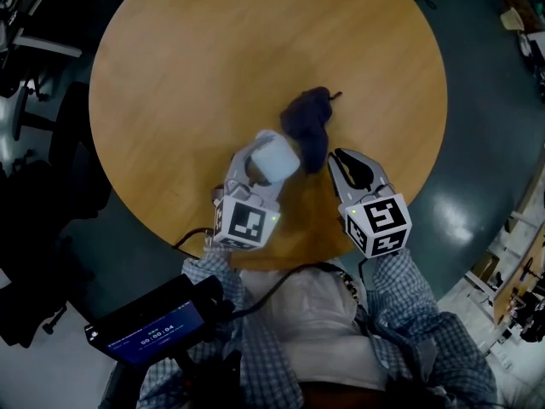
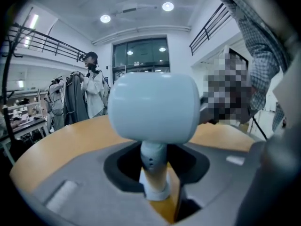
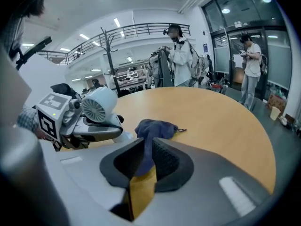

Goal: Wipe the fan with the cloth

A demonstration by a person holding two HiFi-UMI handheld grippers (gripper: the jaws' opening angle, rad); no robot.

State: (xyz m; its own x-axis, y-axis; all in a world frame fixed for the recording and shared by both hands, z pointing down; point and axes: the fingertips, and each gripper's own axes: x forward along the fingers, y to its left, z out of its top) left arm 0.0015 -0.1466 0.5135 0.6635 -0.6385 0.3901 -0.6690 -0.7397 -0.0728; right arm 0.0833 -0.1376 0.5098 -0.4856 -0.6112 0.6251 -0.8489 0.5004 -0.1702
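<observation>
A small white fan [image 1: 277, 156] stands near the front edge of the round wooden table [image 1: 196, 58]. In the left gripper view its rounded head [image 2: 155, 108] fills the middle and its stem [image 2: 154, 160] rises between the jaws of my left gripper [image 2: 157, 175]. A strip of table shows beside the stem, so the jaws stand open. Just beyond the fan lies a crumpled dark blue cloth [image 1: 306, 119]. My right gripper [image 1: 351, 162] is low at the cloth's near end, jaws slightly apart. A fold of cloth [image 3: 149, 145] lies between the tips [image 3: 146, 158], not pinched.
Dark office chairs [image 1: 38, 156] crowd the table's left side. A screen device [image 1: 145, 324] and a cable hang at the wearer's waist by the near table edge. People stand by a clothes rack [image 3: 162, 67] and glass doors beyond the far rim.
</observation>
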